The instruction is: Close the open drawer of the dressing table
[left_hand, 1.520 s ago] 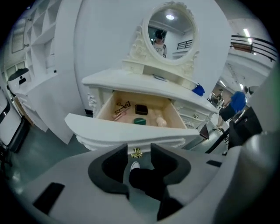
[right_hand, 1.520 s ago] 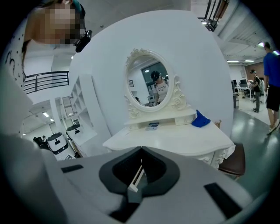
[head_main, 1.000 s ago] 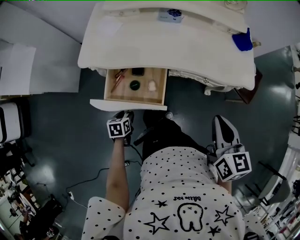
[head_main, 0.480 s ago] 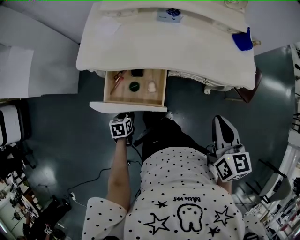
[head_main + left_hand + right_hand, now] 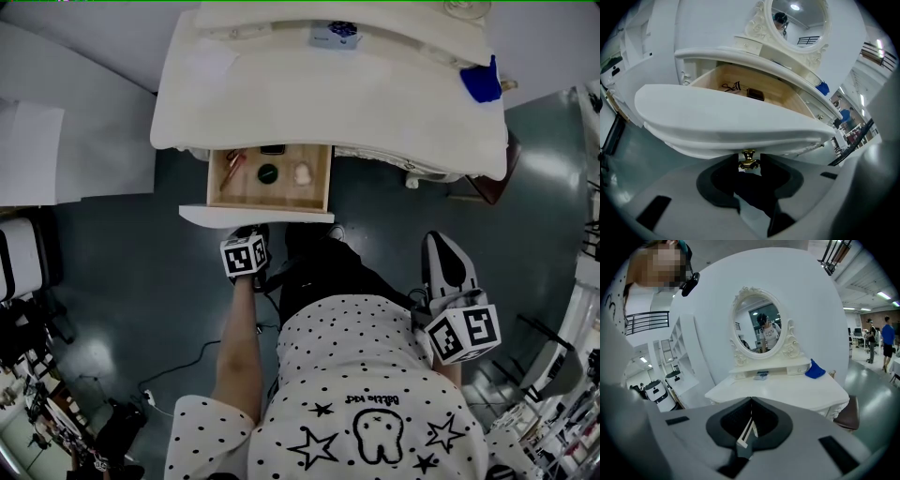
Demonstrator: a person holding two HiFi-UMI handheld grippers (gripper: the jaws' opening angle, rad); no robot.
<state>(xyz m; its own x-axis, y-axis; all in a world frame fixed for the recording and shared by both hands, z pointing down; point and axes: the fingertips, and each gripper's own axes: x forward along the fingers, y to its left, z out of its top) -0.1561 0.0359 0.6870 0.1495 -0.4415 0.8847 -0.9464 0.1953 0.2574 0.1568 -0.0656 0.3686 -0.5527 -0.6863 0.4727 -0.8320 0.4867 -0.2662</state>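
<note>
The white dressing table (image 5: 328, 94) has one wooden drawer (image 5: 230, 195) pulled out under its left half. Inside lie a green round thing (image 5: 268, 172), a pale lump (image 5: 302, 172) and reddish sticks (image 5: 234, 159). My left gripper (image 5: 251, 230) is at the white drawer front (image 5: 255, 217). In the left gripper view the front (image 5: 731, 122) fills the middle, and my left gripper (image 5: 748, 162) is shut on the gold knob (image 5: 748, 160) below it. My right gripper (image 5: 442, 242) hangs shut and empty off to the right, and in its own view my right gripper (image 5: 751, 403) looks at the table (image 5: 787, 390).
A blue cloth (image 5: 483, 80) and a small box (image 5: 336, 33) lie on the tabletop. A brown stool (image 5: 497, 178) stands under the table's right end. White panels (image 5: 37, 141) stand at the left. A cable (image 5: 187, 352) runs across the dark floor.
My left gripper has edged slightly right at the drawer front. A little less of the drawer shows from under the tabletop. The right gripper has kept still.
</note>
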